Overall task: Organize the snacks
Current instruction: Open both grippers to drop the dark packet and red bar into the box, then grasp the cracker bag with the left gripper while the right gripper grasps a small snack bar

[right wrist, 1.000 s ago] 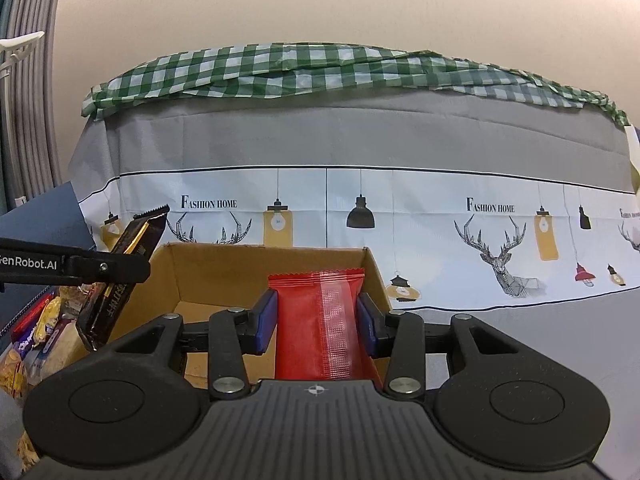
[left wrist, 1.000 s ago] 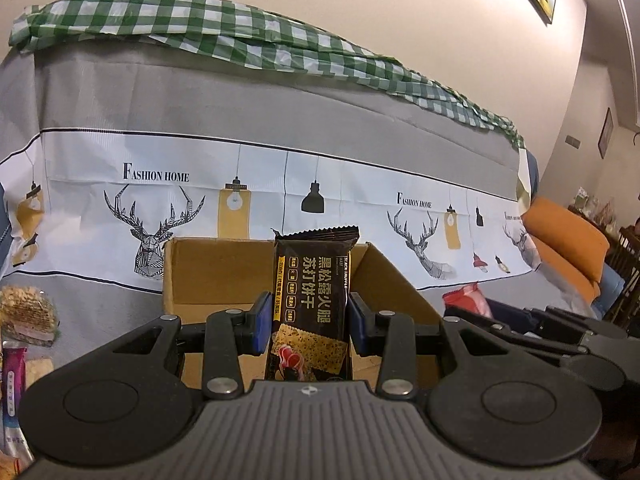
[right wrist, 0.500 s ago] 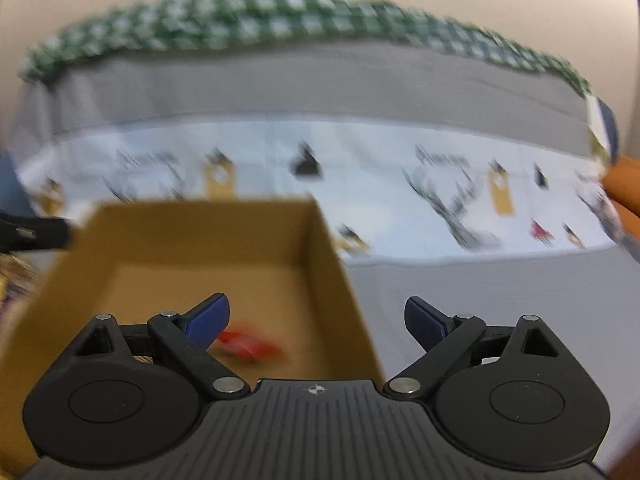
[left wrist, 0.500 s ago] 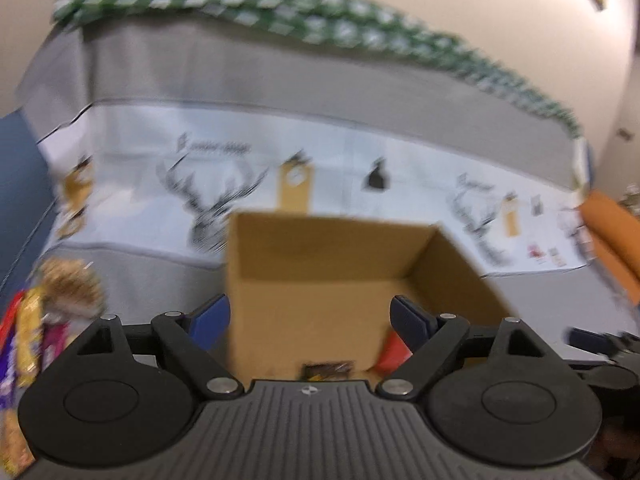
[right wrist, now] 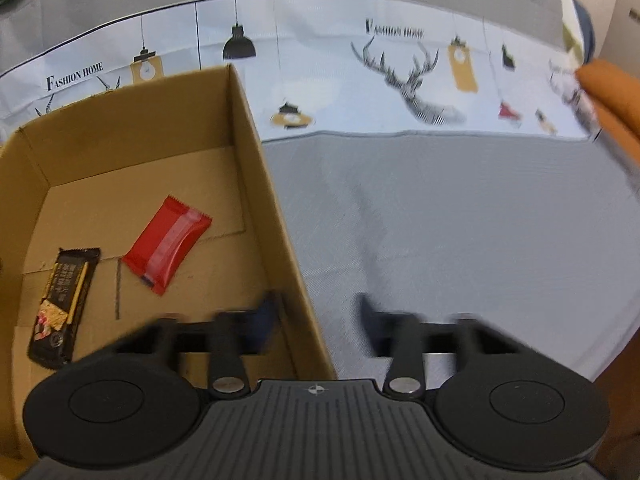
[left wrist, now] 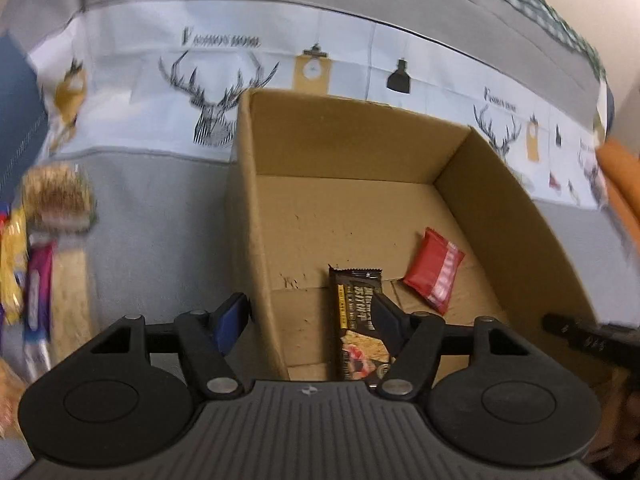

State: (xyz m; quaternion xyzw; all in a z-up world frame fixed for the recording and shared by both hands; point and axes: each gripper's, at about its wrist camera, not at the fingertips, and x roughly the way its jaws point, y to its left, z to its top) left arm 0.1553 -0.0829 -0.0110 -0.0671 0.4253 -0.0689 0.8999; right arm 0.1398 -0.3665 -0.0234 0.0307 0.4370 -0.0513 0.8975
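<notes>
An open cardboard box [left wrist: 516, 216] [right wrist: 256, 184] sits on the grey sofa cover. On its floor lie a black cracker bar [left wrist: 358, 312] [right wrist: 66, 292] and a red packet [left wrist: 434, 270] [right wrist: 168, 244], side by side and apart. My left gripper [left wrist: 308, 318] hovers over the box's left wall, its jaws closing with nothing between the pads; the right finger hides part of the black bar. Blurred, my right gripper [right wrist: 318, 320] hangs over the box's right wall, jaws closing on nothing. Neither gripper holds anything.
A pile of loose snacks [left wrist: 52, 200] lies left of the box, with yellow [left wrist: 12, 264] and purple [left wrist: 38, 292] packets. An orange cushion [right wrist: 612, 92] sits at the far right. Grey sofa seat [right wrist: 460, 220] stretches right of the box.
A second ago each gripper held a snack above the box. Both let go; the black bar and red packet now lie on the box floor. Both grippers tipped downward and sank, and their jaws are narrowing again.
</notes>
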